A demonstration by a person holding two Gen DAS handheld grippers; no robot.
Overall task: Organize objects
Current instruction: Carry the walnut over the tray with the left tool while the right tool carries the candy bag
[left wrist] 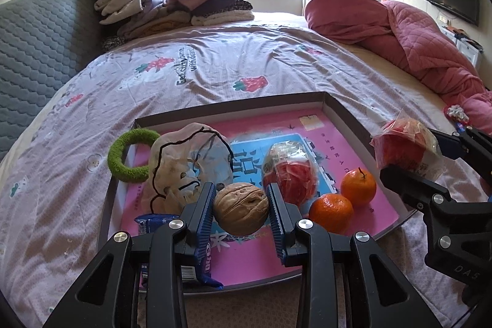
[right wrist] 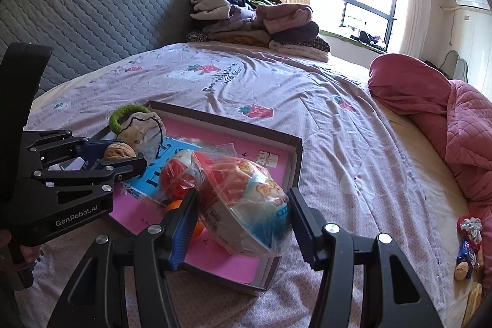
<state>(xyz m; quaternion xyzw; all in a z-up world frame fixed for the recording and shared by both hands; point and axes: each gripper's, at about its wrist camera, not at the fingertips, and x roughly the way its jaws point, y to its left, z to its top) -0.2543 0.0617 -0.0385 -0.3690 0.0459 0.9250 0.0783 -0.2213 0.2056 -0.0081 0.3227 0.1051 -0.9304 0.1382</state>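
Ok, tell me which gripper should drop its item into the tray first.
Left, probably: the left gripper holds the walnut above the tray floor; the right gripper's wrapped snack hangs nearer the rim.

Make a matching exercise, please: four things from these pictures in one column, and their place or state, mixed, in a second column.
Things:
1. walnut
2. wrapped snack
3. two mandarins
4. green ring

Places:
A. lying on the pink floor of the box
B. held in the right gripper
C. over the box's left rim
D. held in the left gripper

Pairs: 1-D, 2-B, 3-A, 4-C
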